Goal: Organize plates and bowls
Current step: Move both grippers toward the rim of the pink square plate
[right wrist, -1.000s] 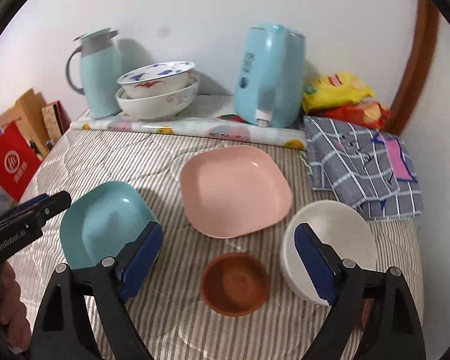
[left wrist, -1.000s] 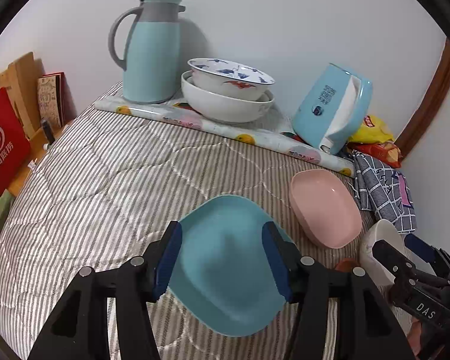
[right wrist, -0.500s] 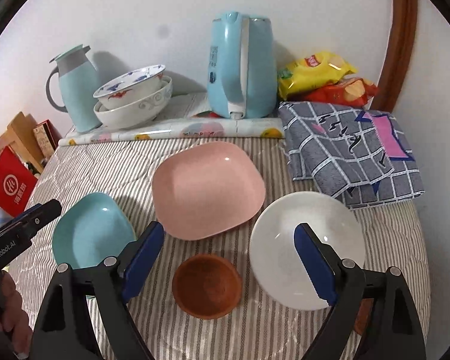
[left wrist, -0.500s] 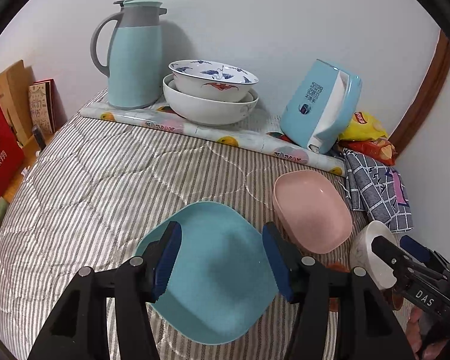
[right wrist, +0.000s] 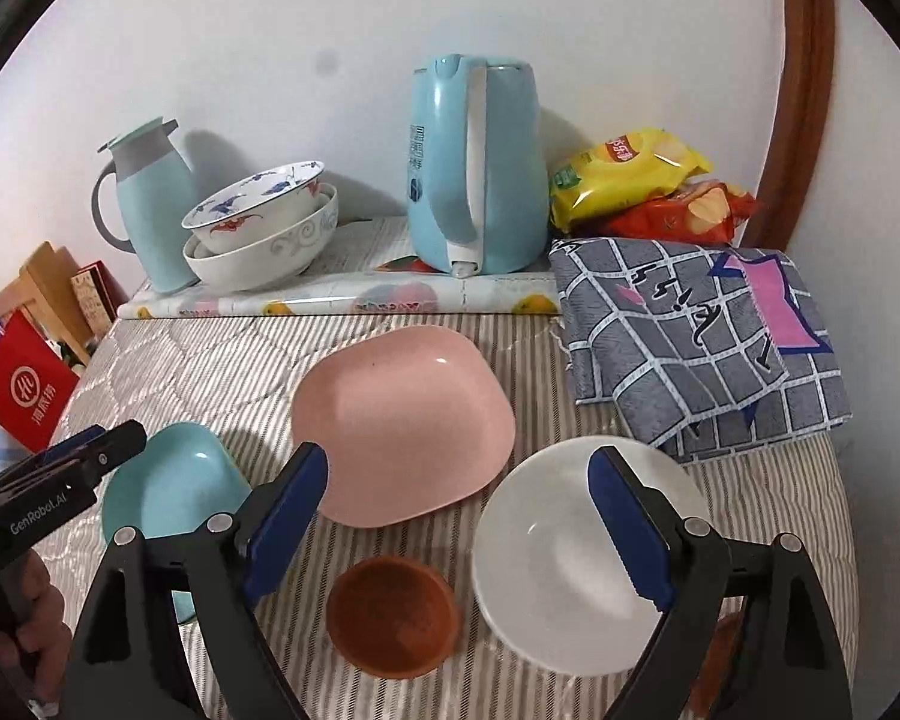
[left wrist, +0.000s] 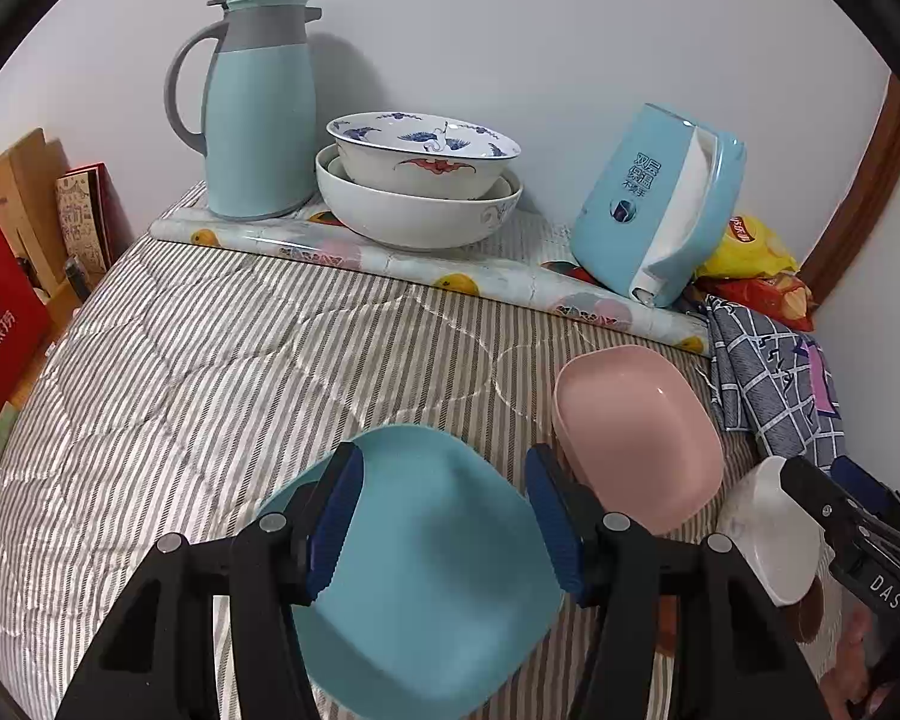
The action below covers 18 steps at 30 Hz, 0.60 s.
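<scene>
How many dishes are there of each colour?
Teal dish: 1
Pink dish: 1
Brown bowl: 1
Plain white bowl: 1
Big white bowl: 1
White bowl with blue pattern: 1
Total: 6

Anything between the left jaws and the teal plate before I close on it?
Nothing visible. The left gripper is open with its jaws straddling the teal plate; the pink plate lies apart, to the right.
</scene>
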Tool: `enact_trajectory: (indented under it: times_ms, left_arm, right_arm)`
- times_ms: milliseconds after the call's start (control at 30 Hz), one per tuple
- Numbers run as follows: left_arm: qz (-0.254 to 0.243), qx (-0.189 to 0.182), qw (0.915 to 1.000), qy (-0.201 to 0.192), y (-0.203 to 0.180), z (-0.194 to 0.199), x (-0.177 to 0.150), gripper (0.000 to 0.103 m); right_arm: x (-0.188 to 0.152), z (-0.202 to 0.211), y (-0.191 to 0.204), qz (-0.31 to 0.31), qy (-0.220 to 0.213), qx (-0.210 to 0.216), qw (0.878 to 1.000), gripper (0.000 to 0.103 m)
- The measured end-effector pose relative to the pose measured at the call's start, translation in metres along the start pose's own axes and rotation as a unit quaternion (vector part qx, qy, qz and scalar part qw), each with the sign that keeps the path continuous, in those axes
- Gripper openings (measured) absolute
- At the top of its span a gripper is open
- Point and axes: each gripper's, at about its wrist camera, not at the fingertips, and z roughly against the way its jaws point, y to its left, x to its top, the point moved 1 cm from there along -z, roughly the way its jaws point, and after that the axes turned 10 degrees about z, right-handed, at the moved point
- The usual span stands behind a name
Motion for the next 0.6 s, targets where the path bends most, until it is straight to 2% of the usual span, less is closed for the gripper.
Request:
enact_trajectory:
  times_ms: [100, 167, 600]
  left_arm:
    - [-0.005, -0.009, 0.9999, 0.004, -0.008, -0.006, 0.001, 0.054]
    - [-0.006, -0.016, 0.9998, 0.007, -0.013, -0.011, 0.002, 0.054]
    - [-0.024, -0.031, 0.9987, 0.031, -0.044, -0.049, 0.009, 0.054]
  right_arm:
    - [0.003, -0.005, -0.007, 0.003, 0.002, -0.008, 1.0, 0.087]
    - [0.004, -0.01, -0.014, -0.002, 0.005, -0.002, 1.0, 0.082]
    - [0.017, -0.058, -0.035, 0.006, 0.061, 0.024, 0.998, 0.037]
